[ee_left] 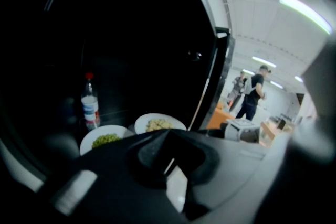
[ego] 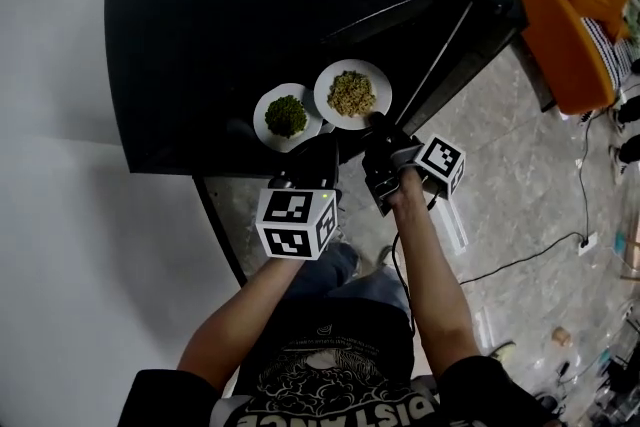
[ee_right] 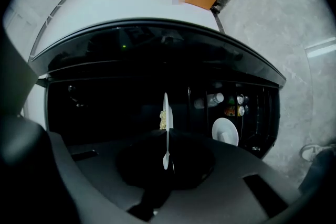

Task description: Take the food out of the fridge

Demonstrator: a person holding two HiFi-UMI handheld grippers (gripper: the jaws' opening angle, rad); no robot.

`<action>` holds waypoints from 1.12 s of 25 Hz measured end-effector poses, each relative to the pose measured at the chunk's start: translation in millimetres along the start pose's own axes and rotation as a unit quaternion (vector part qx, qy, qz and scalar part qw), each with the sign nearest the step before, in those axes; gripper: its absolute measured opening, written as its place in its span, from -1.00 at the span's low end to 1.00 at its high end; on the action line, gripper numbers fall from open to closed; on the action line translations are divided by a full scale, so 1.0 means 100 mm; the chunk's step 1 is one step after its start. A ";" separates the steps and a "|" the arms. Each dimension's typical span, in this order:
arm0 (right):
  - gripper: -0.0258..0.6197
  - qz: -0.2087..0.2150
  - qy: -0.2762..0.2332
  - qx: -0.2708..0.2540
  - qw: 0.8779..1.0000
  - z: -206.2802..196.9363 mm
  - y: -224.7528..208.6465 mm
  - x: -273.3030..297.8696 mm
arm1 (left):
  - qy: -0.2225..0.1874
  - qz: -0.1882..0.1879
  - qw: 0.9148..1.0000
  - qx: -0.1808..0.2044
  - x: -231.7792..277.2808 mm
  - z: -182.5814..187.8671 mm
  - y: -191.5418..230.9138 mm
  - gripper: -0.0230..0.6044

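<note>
Two white plates sit side by side at the front of the open black fridge. One plate carries green food, the other beige food. My right gripper is shut on the near rim of the beige-food plate, which shows edge-on between its jaws. Just below the green-food plate's near right rim is my left gripper. Its jaws meet at the tips with nothing clearly between them. A plastic bottle stands behind the plates in the dark interior.
The fridge door stands open to the right. Its shelves hold bottles and cans, with another white plate nearby. An orange seat and a floor cable lie to the right. Two people stand far off.
</note>
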State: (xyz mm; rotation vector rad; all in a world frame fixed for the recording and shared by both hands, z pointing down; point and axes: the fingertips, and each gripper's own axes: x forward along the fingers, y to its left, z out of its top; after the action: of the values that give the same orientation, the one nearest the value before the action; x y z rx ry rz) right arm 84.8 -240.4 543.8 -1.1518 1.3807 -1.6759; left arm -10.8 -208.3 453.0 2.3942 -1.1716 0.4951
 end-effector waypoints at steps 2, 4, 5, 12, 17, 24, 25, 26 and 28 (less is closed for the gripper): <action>-0.89 -0.001 0.004 -0.003 1.000 -0.05 0.13 -0.18 | -0.004 0.003 1.000 0.006 -0.10 0.05 -0.06 -0.92; -0.89 0.000 0.008 -0.007 1.000 -0.07 0.27 -0.40 | -0.011 0.010 1.000 0.004 -0.21 0.11 -0.13 -0.92; -0.89 0.002 0.012 -0.011 1.000 -0.08 0.34 -0.52 | -0.015 0.014 1.000 0.002 -0.27 0.14 -0.17 -0.92; -0.89 0.001 0.023 -0.030 0.999 -0.20 0.69 -1.01 | -0.039 0.023 0.999 0.009 -0.46 0.37 -0.10 -0.92; -0.89 0.025 0.030 -0.031 0.999 -0.16 1.41 -1.65 | -0.076 0.040 0.996 0.012 -0.78 0.87 -0.42 -0.92; -0.89 0.055 0.034 -0.048 0.997 -0.26 1.83 -1.81 | -0.103 0.034 0.994 -0.007 -0.63 0.87 -0.18 -0.92; -0.89 0.060 0.034 -0.049 0.996 -0.25 1.90 -1.81 | -0.105 0.031 0.994 -0.008 -0.59 0.87 -0.17 -0.92; -0.89 0.066 0.035 -0.050 0.996 -0.23 2.01 -1.84 | -0.105 0.029 0.994 -0.008 -0.57 0.91 -0.19 -0.92; -0.89 0.078 0.039 -0.054 0.995 -0.17 2.33 -1.93 | -0.104 0.025 0.994 -0.006 -0.58 1.09 -0.29 -0.92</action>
State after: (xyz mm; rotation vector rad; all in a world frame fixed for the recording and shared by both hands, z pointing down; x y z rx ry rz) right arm 134.8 -110.8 274.3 -1.0184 1.5851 -1.5665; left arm -7.5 -210.7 326.3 2.4577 -1.3195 0.2565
